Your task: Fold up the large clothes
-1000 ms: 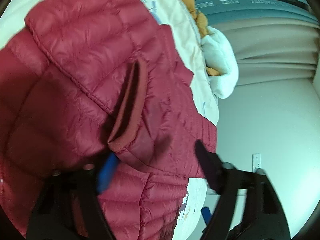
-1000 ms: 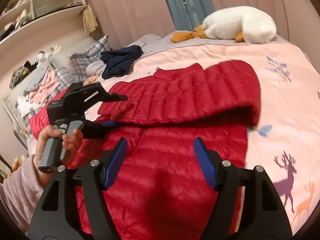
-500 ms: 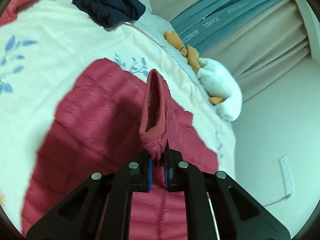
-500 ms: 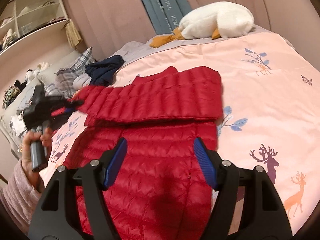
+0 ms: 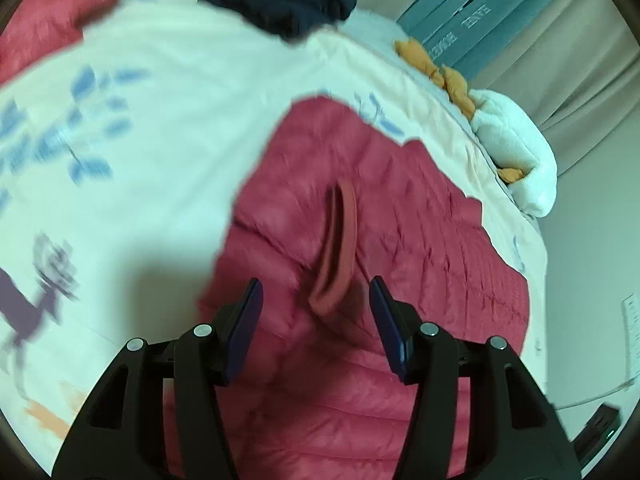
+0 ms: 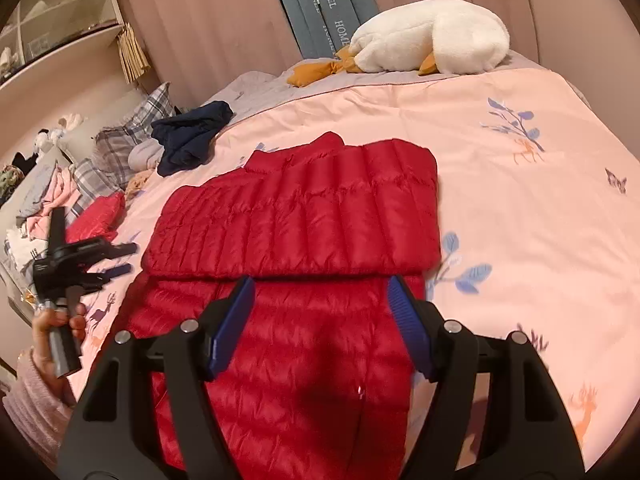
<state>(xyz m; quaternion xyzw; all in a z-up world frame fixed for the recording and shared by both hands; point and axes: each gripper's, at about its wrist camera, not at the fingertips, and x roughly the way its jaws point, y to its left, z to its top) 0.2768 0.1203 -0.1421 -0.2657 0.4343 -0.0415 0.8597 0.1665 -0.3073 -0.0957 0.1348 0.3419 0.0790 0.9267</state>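
Note:
A red quilted puffer jacket (image 6: pixel 296 240) lies flat on the pink bedspread (image 6: pixel 520 220), its sleeve folded across the upper body. In the left wrist view the jacket (image 5: pixel 420 248) fills the middle, with the sleeve cuff (image 5: pixel 338 248) lying loose just ahead of the fingers. My left gripper (image 5: pixel 316 296) is open and empty over the jacket's left edge; it also shows at the left of the right wrist view (image 6: pixel 120 258). My right gripper (image 6: pixel 320 292) is open and empty above the jacket's lower half.
A white plush goose (image 6: pixel 432 36) lies at the head of the bed. A dark navy garment (image 6: pixel 192 132) and plaid pillows (image 6: pixel 120 148) lie at the far left, beside another red item (image 6: pixel 96 220). Curtains and a shelf stand behind.
My left gripper carried the sleeve cuff across the jacket, then opened and let it go; the cuff now lies on the jacket. My right gripper stayed open.

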